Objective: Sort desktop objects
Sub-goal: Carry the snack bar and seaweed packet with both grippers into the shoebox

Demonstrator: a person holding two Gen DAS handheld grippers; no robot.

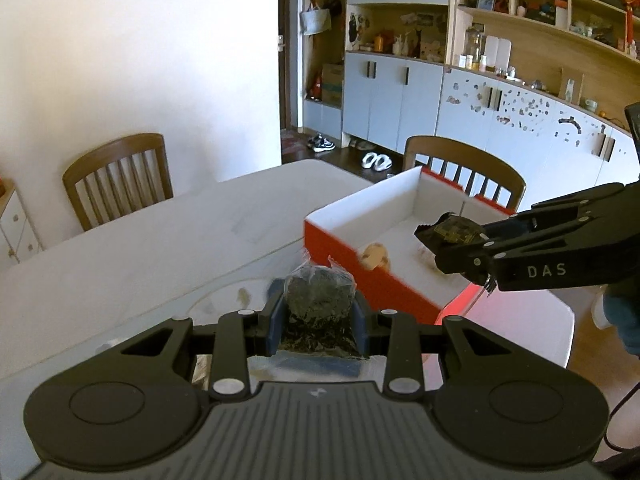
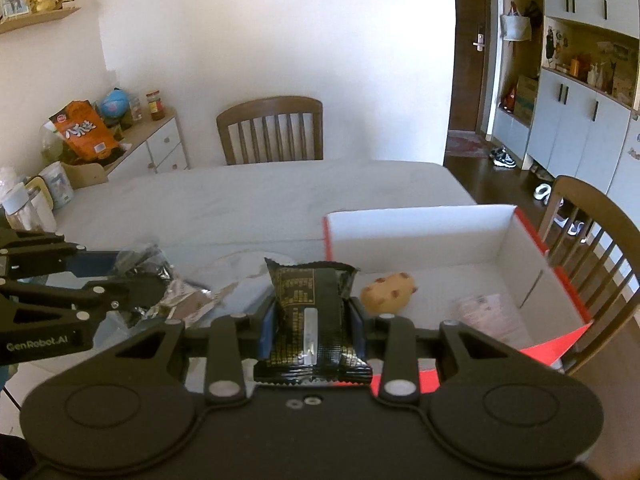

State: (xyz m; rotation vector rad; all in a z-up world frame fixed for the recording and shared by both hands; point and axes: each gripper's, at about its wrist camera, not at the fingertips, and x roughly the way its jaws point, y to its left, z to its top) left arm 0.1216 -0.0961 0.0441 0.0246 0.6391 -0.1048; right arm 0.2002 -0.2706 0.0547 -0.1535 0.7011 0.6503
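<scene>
My left gripper is shut on a clear plastic bag of dark crumbly stuff, held above the white table. Just right of it stands a box, red outside and white inside. My right gripper is shut on a black snack packet with gold print, at the box's near left corner. From the left wrist, the right gripper hangs over the box with the packet. A tan cookie-shaped item and a pale packet lie inside the box. The left gripper shows at the left with its shiny bag.
Wooden chairs stand at the table's far side and beside the box. A low white cabinet bearing an orange snack bag and jars is at the left. Bottles and cups crowd the table's left edge. Wall cupboards fill the back.
</scene>
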